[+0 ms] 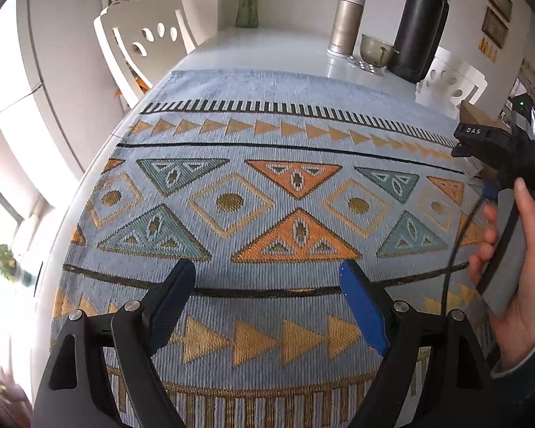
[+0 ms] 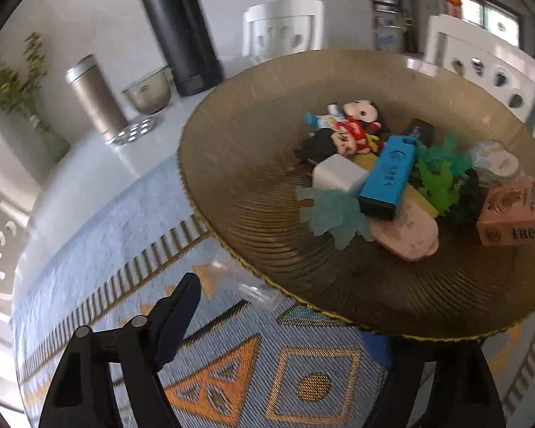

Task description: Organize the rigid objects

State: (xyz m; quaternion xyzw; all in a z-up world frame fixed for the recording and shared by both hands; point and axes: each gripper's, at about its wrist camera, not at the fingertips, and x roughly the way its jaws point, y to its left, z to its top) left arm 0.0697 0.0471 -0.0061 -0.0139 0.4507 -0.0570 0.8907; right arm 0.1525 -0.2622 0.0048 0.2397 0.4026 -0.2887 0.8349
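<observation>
In the right wrist view a wide brown ribbed plate (image 2: 253,192) holds a pile of small things: a blue box (image 2: 388,174), a white cube (image 2: 339,174), a cartoon figurine (image 2: 353,125), a pink flat piece (image 2: 406,232), a pink carton (image 2: 517,214), green and teal plastic leaves (image 2: 438,174). My right gripper (image 2: 281,317) is open just in front of the plate; its right finger is hidden under the plate's rim. My left gripper (image 1: 267,289) is open and empty above the patterned mat (image 1: 267,192). The right gripper's body and the hand holding it show at the left wrist view's right edge (image 1: 510,235).
A black thermos (image 1: 419,25), a silver canister (image 1: 347,23) and a small bowl (image 1: 376,48) stand at the table's far side. A vase (image 1: 248,3) is behind them. White chairs (image 1: 142,39) surround the table. A clear plastic piece (image 2: 256,290) lies by the plate's rim.
</observation>
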